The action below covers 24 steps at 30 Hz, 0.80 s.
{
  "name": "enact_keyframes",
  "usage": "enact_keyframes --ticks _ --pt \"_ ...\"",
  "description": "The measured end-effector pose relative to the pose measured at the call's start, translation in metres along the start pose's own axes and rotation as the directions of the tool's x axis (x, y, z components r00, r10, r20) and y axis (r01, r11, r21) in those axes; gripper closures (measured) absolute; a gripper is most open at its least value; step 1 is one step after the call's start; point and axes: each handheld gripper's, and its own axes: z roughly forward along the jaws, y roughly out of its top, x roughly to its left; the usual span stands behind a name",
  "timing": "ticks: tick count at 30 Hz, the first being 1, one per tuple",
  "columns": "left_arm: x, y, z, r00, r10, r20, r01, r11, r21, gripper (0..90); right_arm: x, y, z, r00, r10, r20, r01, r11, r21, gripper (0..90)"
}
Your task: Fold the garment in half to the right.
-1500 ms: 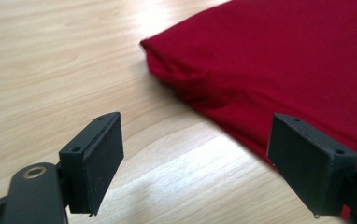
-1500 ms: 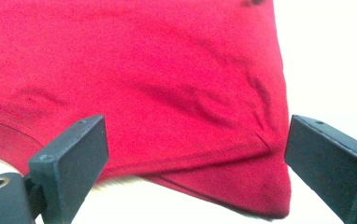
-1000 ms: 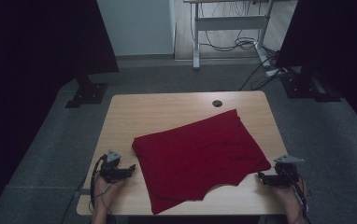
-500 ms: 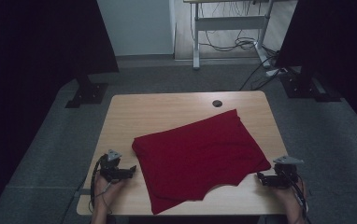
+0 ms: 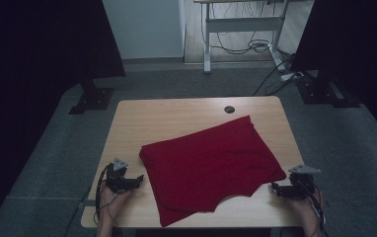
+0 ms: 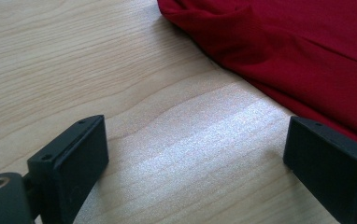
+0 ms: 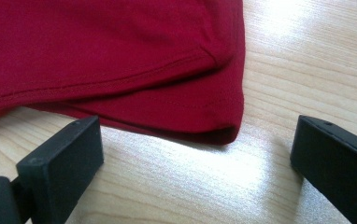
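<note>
A folded red cloth (image 5: 211, 163) lies slanted across the middle of the wooden table (image 5: 176, 118). My left gripper (image 5: 139, 179) rests on the table just left of the cloth's near left edge and points at it. In the left gripper view the left gripper (image 6: 195, 154) stands open over bare wood, the red cloth (image 6: 307, 46) just ahead; its jaws have just been opening wide, then closing back a touch, with nothing between them. My right gripper (image 5: 274, 187) sits at the cloth's near right corner. In its own view the right gripper (image 7: 195, 158) is open, and the cloth's hemmed corner (image 7: 214, 126) lies just ahead of the jaws.
A small black round cap (image 5: 230, 109) sits in the tabletop near the far edge. Beyond the table are a desk frame (image 5: 207, 44) with cables on the floor and two dark stand bases (image 5: 92, 98) (image 5: 324, 91). Bare wood borders the cloth at far left.
</note>
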Motion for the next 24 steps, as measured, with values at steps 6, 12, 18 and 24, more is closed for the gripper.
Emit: enact_keyframes --ticks 6,12,18,24 --pt "0.002 0.003 0.000 0.9998 -0.013 0.016 0.013 0.9999 -0.004 8.9 0.000 0.000 0.000 1.0000 0.000 0.000 0.000 1.000 0.000 2.4" --pt "0.004 0.017 0.000 1.0000 0.002 0.008 -0.002 0.9994 -0.036 8.9 0.000 0.000 0.000 1.0000 -0.002 0.001 0.002 1.000 0.000 2.4" --pt "0.004 0.037 0.000 0.9998 0.000 0.021 0.002 0.9970 -0.078 8.9 0.000 0.000 0.000 1.0000 -0.002 0.001 0.002 1.000 0.000 2.4" --pt "0.005 0.058 0.009 0.9997 0.002 0.024 0.001 0.9945 -0.104 8.8 0.000 0.000 0.000 1.0000 -0.002 0.001 0.002 1.000 0.000 2.4"
